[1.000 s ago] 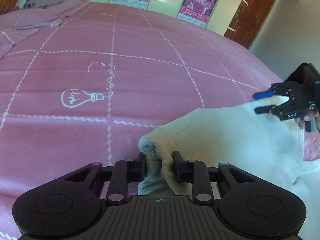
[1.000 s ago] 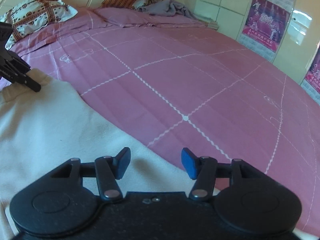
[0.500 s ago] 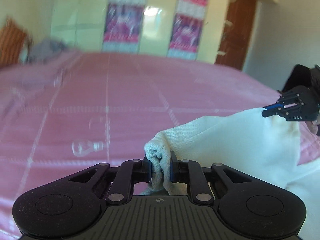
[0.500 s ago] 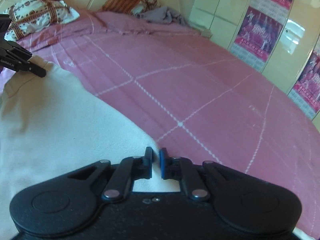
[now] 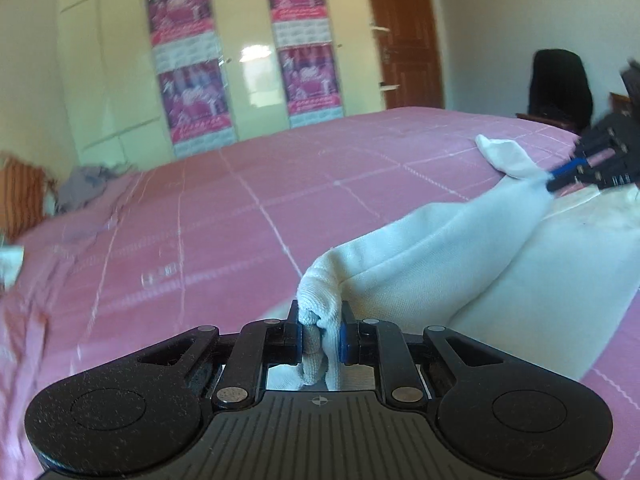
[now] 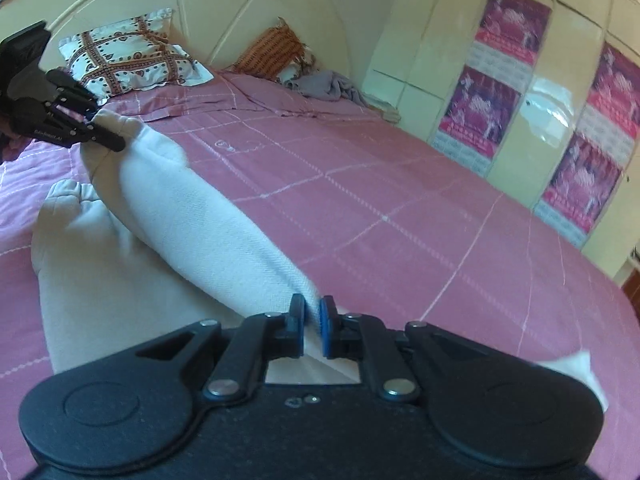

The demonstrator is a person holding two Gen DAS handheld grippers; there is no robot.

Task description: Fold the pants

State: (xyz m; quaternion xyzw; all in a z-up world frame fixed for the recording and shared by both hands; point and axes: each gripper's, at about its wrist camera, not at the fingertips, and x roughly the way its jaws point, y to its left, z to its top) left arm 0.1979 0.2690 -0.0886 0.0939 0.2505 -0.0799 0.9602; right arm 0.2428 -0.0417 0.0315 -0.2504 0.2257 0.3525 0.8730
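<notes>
Both grippers are clamped on the white pants (image 5: 460,256) — the left gripper (image 5: 320,334) on a bunched cuff, the right gripper (image 6: 311,326) on an edge. The leg hangs stretched between the fingers above the bed (image 6: 400,200), probably so it can be laid over flat.

The far left of the pink bed cover (image 5: 120,264) was blurry, and so was a small drawing (image 5: 160,278) on it. The right gripper (image 5: 554,179) was cut off by the picture's right edge. In the other view, the left gripper (image 6: 114,142) ran off the left edge. The bottom of the white pants (image 6: 160,264) hid behind the black gripper body. The writing on the posters (image 6: 484,104) was too small to read.
</notes>
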